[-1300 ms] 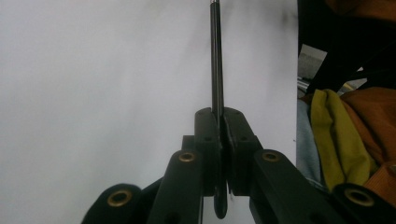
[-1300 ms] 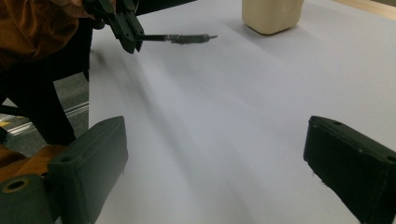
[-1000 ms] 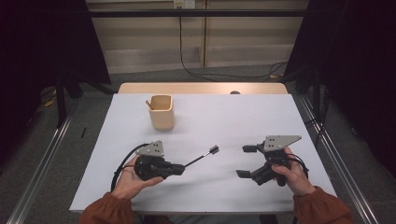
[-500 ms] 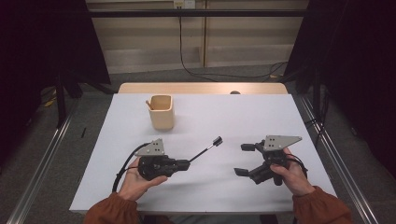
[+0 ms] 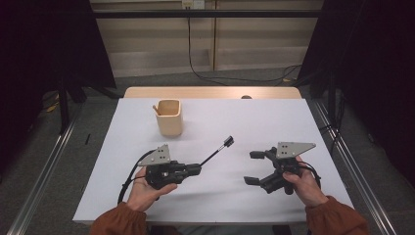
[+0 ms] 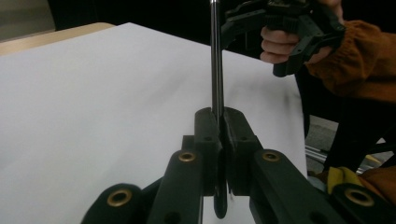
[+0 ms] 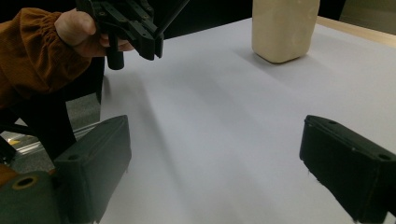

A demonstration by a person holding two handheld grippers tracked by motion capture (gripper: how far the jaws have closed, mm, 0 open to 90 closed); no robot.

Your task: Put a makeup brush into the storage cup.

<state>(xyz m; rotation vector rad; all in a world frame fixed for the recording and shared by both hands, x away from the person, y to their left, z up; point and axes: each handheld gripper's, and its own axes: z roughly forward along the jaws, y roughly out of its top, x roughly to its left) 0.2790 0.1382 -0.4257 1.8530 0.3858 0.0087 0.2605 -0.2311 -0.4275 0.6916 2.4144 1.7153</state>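
Observation:
My left gripper lies low over the white table at front left, shut on a thin black rod. The rod slants away to the right and ends in a small dark head. In the left gripper view the jaws pinch the rod near its lower end. My right gripper is at front right and stands open, pointing left, with nothing between its jaws. A beige cup stands behind the left gripper, with a thin stick leaning in it.
The table's far edge shows a strip of bare wood. Metal rails run along the floor on both sides. The right gripper view has the cup at the far right and the left gripper at the upper left.
The rod's tip has swung a little farther from the person, so the rod slants more steeply in the high view. The right gripper has stayed where it was.

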